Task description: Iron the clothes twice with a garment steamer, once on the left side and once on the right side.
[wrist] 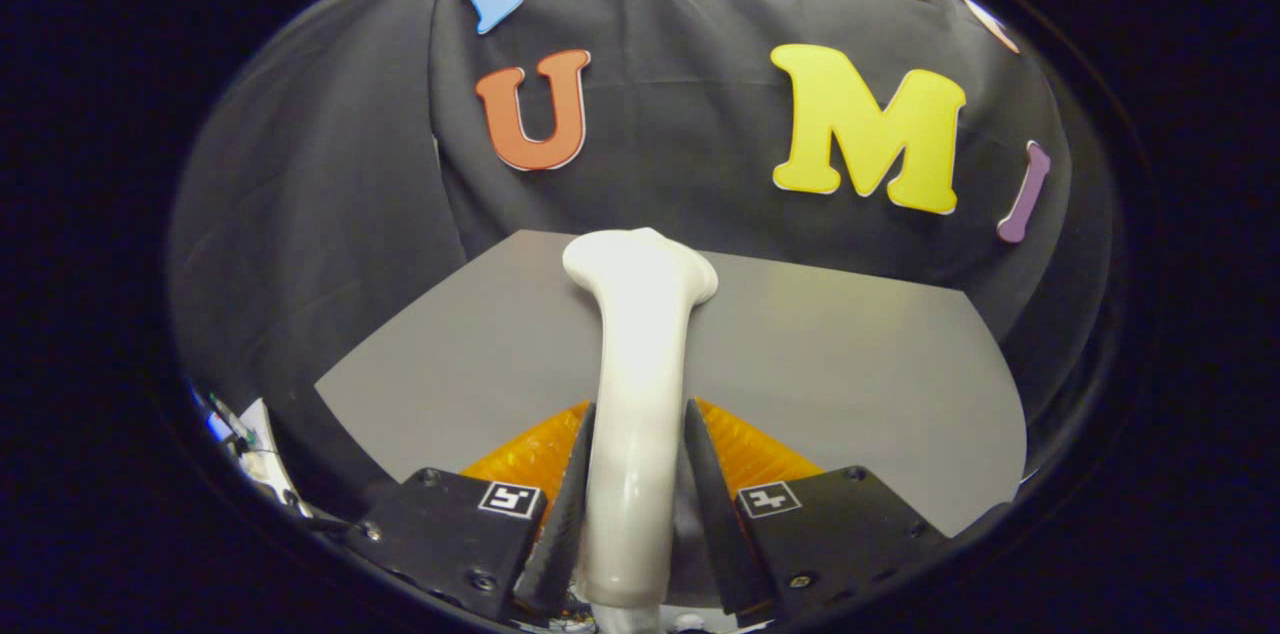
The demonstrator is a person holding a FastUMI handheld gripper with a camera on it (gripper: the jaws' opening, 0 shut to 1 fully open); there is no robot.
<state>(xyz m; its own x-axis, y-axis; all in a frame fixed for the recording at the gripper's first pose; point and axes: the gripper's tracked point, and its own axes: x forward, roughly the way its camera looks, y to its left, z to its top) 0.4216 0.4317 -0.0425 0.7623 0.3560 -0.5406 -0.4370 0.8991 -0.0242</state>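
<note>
A white garment steamer (637,354) runs forward from between my fingers, its handle clamped on both sides and its wider head pointing out over the grey table (850,364). My gripper (636,424) is shut on the handle. Beneath the fingers lies an orange garment (530,459), showing on either side of the steamer's handle. The steamer's head is held up above the table, well beyond the orange cloth.
The grey table ends at the black cloth wall (330,214) behind and to the left. A small patch of clutter with wires (240,439) shows low to the left, off the table's edge.
</note>
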